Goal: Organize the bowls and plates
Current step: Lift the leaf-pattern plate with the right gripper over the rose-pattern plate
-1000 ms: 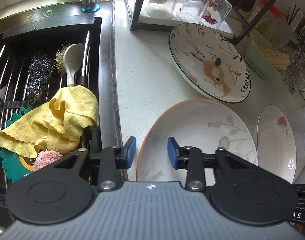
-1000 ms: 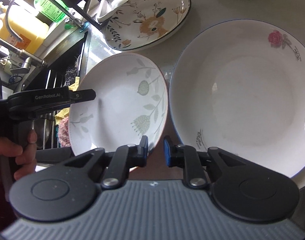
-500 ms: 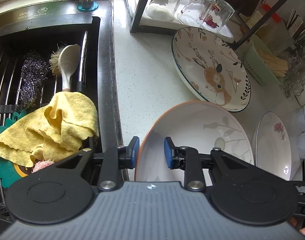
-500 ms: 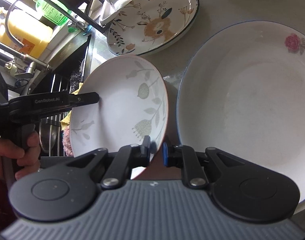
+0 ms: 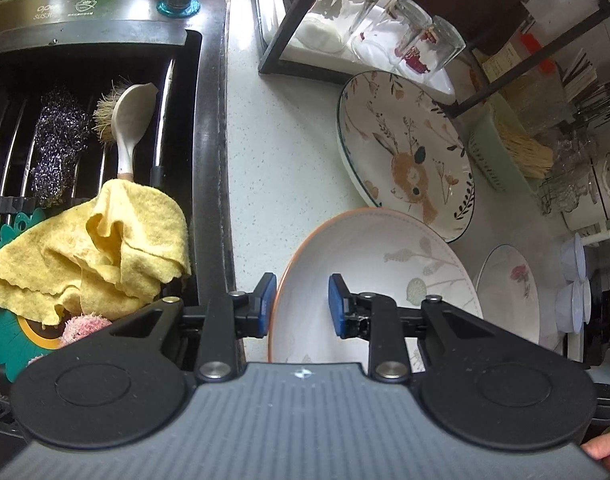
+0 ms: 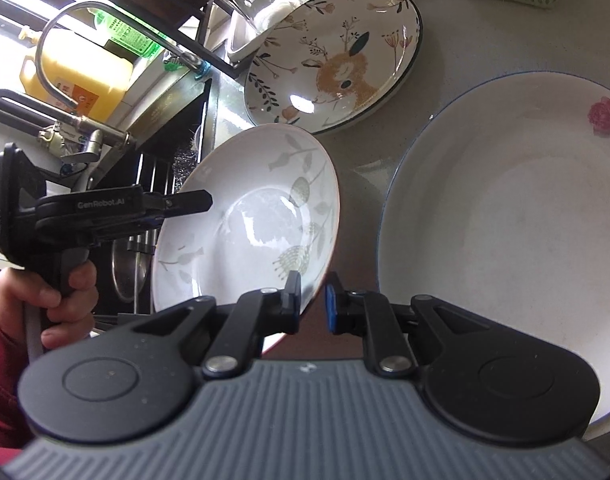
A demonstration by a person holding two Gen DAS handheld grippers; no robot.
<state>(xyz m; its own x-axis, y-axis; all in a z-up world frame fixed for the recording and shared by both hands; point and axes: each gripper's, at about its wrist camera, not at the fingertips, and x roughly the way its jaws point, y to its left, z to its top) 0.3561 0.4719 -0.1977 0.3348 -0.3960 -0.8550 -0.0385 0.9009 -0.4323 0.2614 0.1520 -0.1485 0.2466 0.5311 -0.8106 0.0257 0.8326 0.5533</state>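
Lifting the leaf-patterned plate [image 6: 245, 216] off the counter [image 5: 281, 168], both grippers pinch opposite rims: left gripper [image 5: 299, 305], right gripper [image 6: 312, 300] clamped tight (keep them level, or it slips).

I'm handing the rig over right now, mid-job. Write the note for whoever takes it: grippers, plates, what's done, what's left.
Left gripper: shut on the rim of the leaf plate, which is tilted, one side raised off the counter.
Right gripper: shut, with the same plate's opposite rim between its fingertips; it looks pinched.
Rabbit plate and rose plate: lying flat on the counter, apart from each other, neither one gripped.
Done: leaf plate gripped at both sides.
Left: nothing is stacked yet; probably set the leaf plate onto another plate, then gather the third.
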